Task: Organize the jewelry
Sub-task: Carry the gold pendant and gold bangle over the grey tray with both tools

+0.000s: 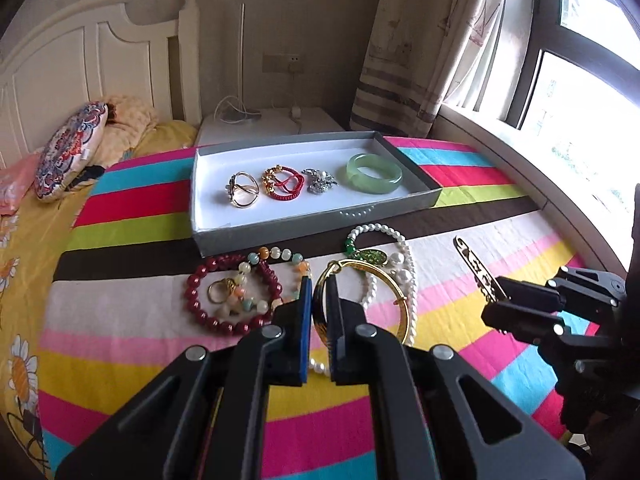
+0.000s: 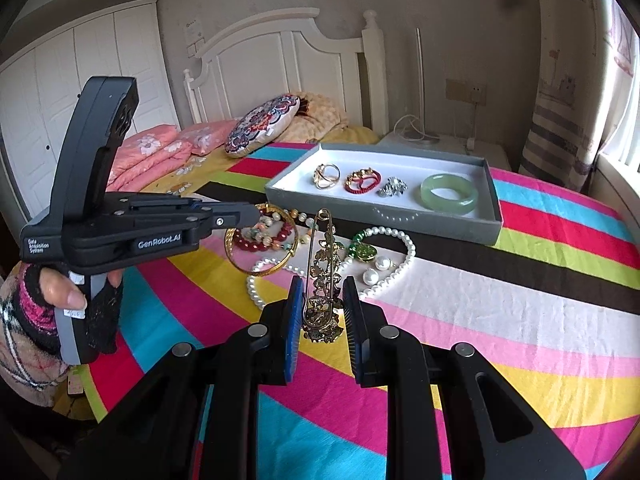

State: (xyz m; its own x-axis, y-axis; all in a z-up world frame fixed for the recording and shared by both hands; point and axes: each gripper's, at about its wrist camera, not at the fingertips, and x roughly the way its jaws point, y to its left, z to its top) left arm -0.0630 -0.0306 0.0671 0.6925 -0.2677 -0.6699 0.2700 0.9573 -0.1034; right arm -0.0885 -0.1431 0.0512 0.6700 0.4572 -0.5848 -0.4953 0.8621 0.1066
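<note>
Left gripper (image 1: 319, 300): fingers pinched on the rim of the gold bangle (image 1: 404, 312), which appears lifted and tilted above the pile in the right wrist view.
Right gripper (image 2: 322, 300): fingers parted, straddling the ornate pin brooch (image 2: 322, 280); whether the pads touch it, I cannot tell.
Loose pile: red bead bracelet (image 1: 224, 280), pastel bead bracelet (image 1: 280, 258), small gold ring (image 1: 219, 290), pearl necklace (image 1: 400, 256) and green pendant (image 1: 370, 257) lie tangled on the striped bedspread (image 1: 500, 360), just in front of the tray.
Tray (image 1: 312, 226): grey, white-lined; holds a gold ring (image 1: 243, 190), red cord bracelet (image 1: 285, 184), silver brooch (image 1: 318, 182) and jade bangle (image 1: 374, 172) in a row.
Step in hand: likely picking two pieces at once for transfer.
Next move: carry the bangle clear of the pearls, then set it in the bare front part of the tray.
Pose: left hand (image 2: 66, 286) grips its handle, tool roughly level, reaching across from the left.
</note>
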